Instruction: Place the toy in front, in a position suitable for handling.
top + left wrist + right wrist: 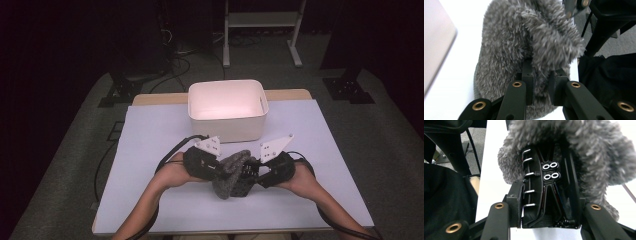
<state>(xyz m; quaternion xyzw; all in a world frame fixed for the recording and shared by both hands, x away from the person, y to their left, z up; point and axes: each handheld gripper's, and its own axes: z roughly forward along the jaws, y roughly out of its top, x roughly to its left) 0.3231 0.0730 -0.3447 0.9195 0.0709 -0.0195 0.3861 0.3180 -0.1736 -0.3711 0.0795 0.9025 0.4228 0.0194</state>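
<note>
A: Two tools meet over the middle of the tabletop (150, 150); your left tool (541, 82) has its jaws pressed nearly together on a fold of the grey fuzzy cover (524, 42), and the fold rises straight up from between them.

B: And your right tool (546, 202)?

A: Its jaws stand partly apart and clamp the black ribbed part (546, 192) between them; that part has metal prongs down one side and four small white rings near its middle; the fuzzy cover (586, 152) wraps over its far end, just beyond your jaws.

B: Where does the whole thing sit from above?

A: Between your two tools, touching both; the fuzzy cover (231, 172) hangs directly ahead of your left tool (220, 167), and the black part (245, 180) sits just in front of your right tool (255, 172); whether the bundle rests on the tabletop or is lifted just off it, I cannot tell.

B: Anything else nearby?

A: A white bin (227, 127) stands on the tabletop beyond both tools, apart from them.
</note>
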